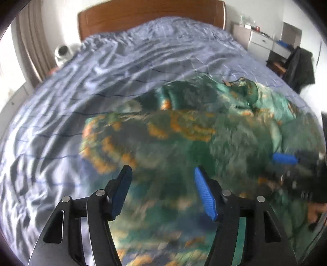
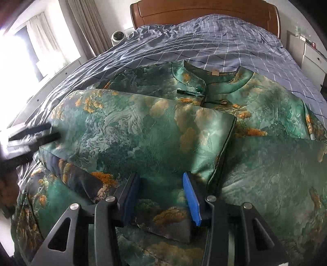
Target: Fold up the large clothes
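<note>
A green jacket (image 2: pixel 265 106) with orange cloud patterns lies spread on the bed, its stand-up collar (image 2: pixel 196 79) towards the headboard. One sleeve (image 2: pixel 143 131) is folded across the chest. My right gripper (image 2: pixel 159 176) stands open just above that sleeve's cuff end, with cloth below the pads and nothing pinched. My left gripper (image 1: pixel 162 169) is open above the blurred jacket (image 1: pixel 184 133), near its left side. Its dark fingers (image 2: pixel 44 133) show blurred at the jacket's left edge in the right wrist view. One blue pad (image 1: pixel 284 159) of the right gripper shows at the far right.
The bed carries a wrinkled blue-grey checked sheet (image 1: pixel 122 61) and ends in a wooden headboard (image 2: pixel 204 12). A white round device (image 2: pixel 117 37) stands left of the bed by the curtains. White drawers (image 1: pixel 261 41) and dark clothes (image 1: pixel 298 65) are on the right.
</note>
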